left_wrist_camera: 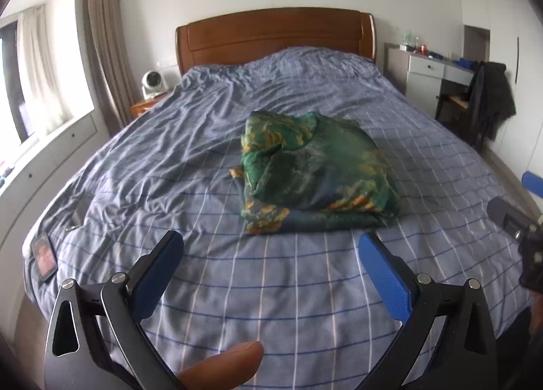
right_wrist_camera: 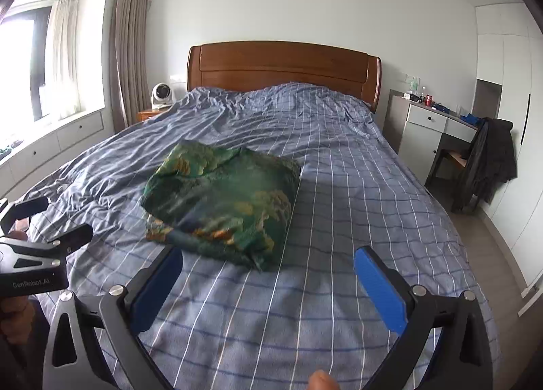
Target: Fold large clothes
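The left gripper (left_wrist_camera: 271,247) and right gripper (right_wrist_camera: 268,264) are held above the bed (left_wrist_camera: 305,305), jaws spread wide, nothing between them. The folded green garment (left_wrist_camera: 315,173) is seen at twelve o'clock, mid-bed, with bare checked cover all round. Its far edge is blurred. A fingertip (left_wrist_camera: 220,366) is cut off at six o'clock.

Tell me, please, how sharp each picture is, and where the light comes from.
Left wrist view: the green garment is fairly sharp; daylight enters through the window on the left and overexposes it; fisheye lens bends the bed lines. Right wrist view: the garment is smeared by motion blur, while the headboard stays clearer; the window is blown out white.
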Action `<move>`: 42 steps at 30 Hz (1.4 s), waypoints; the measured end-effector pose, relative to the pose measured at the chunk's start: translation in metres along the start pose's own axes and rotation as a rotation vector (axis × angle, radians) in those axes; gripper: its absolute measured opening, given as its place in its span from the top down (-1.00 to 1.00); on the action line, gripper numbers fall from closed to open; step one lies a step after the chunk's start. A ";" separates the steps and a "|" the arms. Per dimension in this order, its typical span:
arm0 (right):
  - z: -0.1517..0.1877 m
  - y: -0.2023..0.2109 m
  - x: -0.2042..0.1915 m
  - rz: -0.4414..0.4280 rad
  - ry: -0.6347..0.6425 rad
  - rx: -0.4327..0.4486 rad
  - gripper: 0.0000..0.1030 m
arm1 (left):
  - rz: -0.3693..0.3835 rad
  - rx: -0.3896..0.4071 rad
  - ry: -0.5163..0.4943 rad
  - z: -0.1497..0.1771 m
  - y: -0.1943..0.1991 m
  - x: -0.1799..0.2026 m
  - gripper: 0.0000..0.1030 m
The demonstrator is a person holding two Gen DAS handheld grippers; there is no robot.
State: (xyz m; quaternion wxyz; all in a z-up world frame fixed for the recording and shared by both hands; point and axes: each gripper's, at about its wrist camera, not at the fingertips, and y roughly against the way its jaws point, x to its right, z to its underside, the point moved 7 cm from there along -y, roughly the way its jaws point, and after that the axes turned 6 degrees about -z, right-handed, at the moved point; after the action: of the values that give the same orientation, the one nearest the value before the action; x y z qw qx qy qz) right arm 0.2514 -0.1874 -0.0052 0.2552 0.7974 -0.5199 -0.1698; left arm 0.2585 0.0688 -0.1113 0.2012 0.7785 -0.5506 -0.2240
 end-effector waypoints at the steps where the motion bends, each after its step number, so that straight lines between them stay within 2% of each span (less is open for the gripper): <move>1: 0.003 0.000 0.000 0.000 -0.006 -0.006 -1.00 | 0.004 -0.006 0.004 0.002 0.001 0.000 -0.99; 10: 0.013 0.008 -0.014 -0.006 -0.005 -0.019 -1.00 | 0.039 -0.072 0.026 0.014 -0.002 0.007 -0.99; 21: 0.014 0.021 -0.028 -0.005 0.007 -0.034 -1.00 | 0.034 -0.088 0.034 0.019 0.006 0.003 -0.99; 30: 0.020 0.021 -0.035 0.001 0.034 -0.059 -1.00 | 0.012 -0.059 0.039 0.015 0.011 -0.003 -0.99; 37: 0.022 0.021 -0.036 0.006 0.041 -0.060 -1.00 | 0.037 -0.052 0.054 0.018 0.012 -0.001 -0.99; 42: 0.025 0.020 -0.035 0.004 0.034 -0.067 -1.00 | 0.021 -0.018 0.039 0.017 0.018 0.003 -0.99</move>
State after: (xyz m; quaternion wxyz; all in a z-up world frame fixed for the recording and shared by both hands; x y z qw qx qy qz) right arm 0.2092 -0.1675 -0.0136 0.2906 0.7902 -0.5111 -0.1729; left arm 0.2358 0.0589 -0.1153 0.2211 0.7750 -0.5529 -0.2115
